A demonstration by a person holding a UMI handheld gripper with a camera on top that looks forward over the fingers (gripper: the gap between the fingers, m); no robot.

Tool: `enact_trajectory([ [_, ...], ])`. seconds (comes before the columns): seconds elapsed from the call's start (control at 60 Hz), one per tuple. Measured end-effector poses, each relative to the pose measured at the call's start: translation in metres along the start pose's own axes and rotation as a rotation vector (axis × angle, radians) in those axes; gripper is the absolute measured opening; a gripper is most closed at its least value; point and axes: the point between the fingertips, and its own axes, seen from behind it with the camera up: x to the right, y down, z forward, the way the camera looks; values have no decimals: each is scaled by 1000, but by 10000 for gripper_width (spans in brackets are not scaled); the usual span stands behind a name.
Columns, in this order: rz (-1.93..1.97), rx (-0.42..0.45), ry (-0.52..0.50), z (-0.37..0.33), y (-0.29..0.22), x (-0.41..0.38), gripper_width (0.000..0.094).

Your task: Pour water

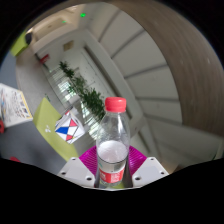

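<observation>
A clear plastic water bottle point(113, 140) with a red cap point(116, 103) and a red label stands upright between my fingers. My gripper point(112, 170) is shut on the bottle's lower body, and both magenta pads point(89, 160) press against its sides. The bottle is lifted off any surface, and the whole view is tilted. Water fills part of the bottle. No cup or other vessel shows.
A grey table point(40, 125) lies beyond the bottle, with a red, white and blue carton point(68, 127) and papers point(12, 103) on it. Potted plants point(85, 95) line a window wall. A large curved wooden surface point(170, 60) rises beside the bottle.
</observation>
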Motion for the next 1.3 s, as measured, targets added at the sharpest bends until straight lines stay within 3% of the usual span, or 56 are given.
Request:
enact_trajectory([
  [0.117,-309,197,46,-14,-81,-20,370],
  [0.25,-651,409,50,-40,-140,-86,366],
  [0.483,-1155,690,-26,-79,-145,-215,367],
  [0.55,-1242,728,-49,-88,-141,-241,365],
  [0.767,-1290,730,-88,-83,-117,-266,365],
  [0.95,-1138,734,-116,-82,-114,-234,368],
  [1.1,-645,579,-228,-72,-120,-177,365],
  [1.2,-215,409,-311,-65,-107,-113,368],
  [1.3,211,241,-419,-57,-94,-122,368],
])
